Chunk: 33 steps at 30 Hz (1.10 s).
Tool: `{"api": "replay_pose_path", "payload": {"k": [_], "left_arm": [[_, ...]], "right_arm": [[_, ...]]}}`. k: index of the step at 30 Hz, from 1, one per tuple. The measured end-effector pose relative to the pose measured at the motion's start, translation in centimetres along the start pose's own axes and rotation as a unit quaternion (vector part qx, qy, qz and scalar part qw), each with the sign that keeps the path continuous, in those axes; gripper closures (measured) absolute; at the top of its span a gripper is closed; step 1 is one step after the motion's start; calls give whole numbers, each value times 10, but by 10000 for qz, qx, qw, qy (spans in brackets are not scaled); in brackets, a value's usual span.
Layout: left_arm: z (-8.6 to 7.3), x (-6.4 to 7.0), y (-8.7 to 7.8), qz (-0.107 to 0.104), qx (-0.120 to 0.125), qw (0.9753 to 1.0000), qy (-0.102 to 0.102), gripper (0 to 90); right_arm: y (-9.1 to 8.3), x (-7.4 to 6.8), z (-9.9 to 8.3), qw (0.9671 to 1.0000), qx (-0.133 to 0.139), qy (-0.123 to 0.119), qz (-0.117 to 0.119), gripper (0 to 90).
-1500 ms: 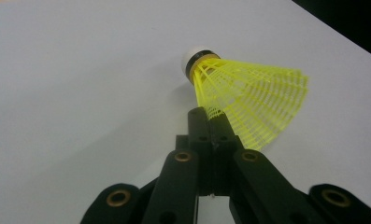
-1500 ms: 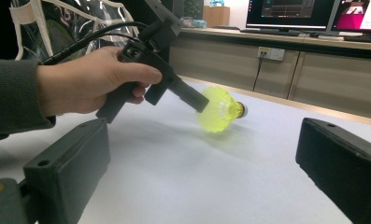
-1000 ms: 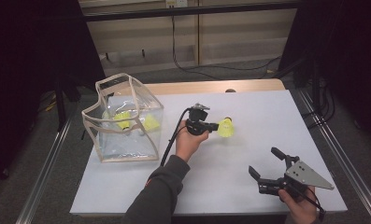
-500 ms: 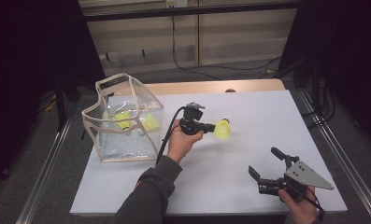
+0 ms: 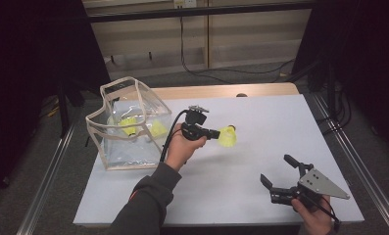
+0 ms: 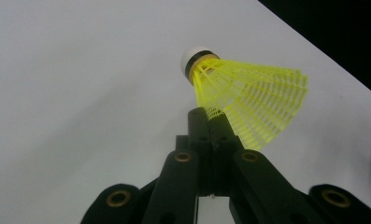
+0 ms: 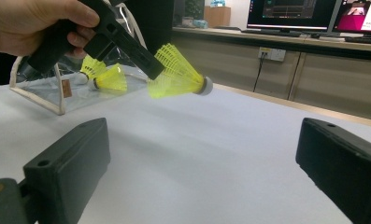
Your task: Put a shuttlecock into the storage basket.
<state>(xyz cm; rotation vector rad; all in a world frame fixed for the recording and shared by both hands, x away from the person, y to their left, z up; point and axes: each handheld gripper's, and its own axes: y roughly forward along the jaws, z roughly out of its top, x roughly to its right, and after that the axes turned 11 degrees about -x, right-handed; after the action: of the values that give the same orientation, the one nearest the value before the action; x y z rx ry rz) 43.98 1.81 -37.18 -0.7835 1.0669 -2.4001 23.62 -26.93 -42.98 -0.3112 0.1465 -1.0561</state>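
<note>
Your left gripper [image 5: 216, 133] has drifted toward the bag [image 5: 128, 129], clamped on the shuttlecock [image 5: 227, 136]; next, drop it inside. Right gripper [image 5: 279, 174] gapes.

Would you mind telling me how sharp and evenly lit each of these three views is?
High view: the white table is bright and the surroundings nearly black, with the clear plastic bag showing glare. Left gripper view: the yellow plastic shuttlecock is fairly sharp, the near jaws soft. Right gripper view: the right tool is blurred in the foreground, the background monitors soft.
</note>
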Motion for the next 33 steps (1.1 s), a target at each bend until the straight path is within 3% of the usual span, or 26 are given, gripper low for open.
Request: {"api": "replay_pose_path", "payload": {"k": [10,33], "left_arm": [[0,1,-9,40,-113,9999,49,900],[4,1,-37,101,-122,9999,29,900]], "right_arm": [[0,-1,0,10000,5,5,0,29],[0,0,0,10000,-3,4,-3,29]]}}
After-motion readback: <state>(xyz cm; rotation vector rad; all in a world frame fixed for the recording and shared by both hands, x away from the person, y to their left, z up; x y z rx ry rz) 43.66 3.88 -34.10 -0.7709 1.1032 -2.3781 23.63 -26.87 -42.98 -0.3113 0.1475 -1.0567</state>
